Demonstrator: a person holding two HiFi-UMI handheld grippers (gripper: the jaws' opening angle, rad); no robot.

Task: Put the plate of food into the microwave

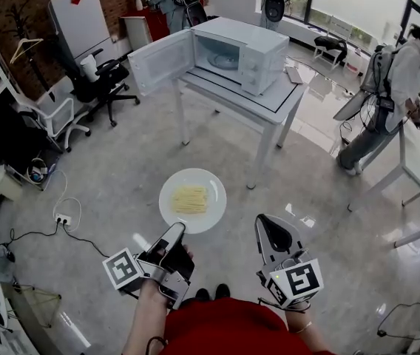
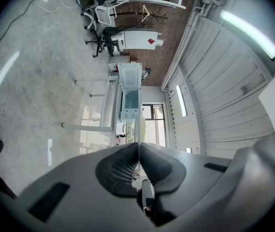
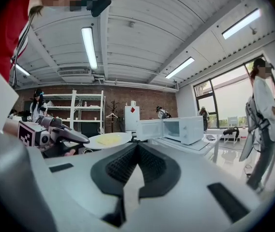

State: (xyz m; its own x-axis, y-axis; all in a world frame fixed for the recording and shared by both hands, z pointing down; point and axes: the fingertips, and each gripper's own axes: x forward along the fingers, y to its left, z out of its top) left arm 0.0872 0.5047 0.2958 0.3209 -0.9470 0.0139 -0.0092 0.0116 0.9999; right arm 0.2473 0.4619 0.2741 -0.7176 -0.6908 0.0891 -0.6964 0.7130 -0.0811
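Mid-carry I reckon: left gripper clamped on the round white plate of yellow noodles at 12 o'clock, right gripper pinched closed on nothing, next up is walking it level into the open white microwave at 1 o'clock.

plate: white, smooth, glossy glaze
noodles: pale yellow, matt, stringy
microwave: white casing, smooth, satin
table: white, smooth top with a slight sheen
floor: grey, mottled, polished, mirrors the lights
brick wall: red-brown, rough, matt
left tongs: grey matt plastic; black ribbed pads
right tongs: same grey matt plastic, black ribbed lining
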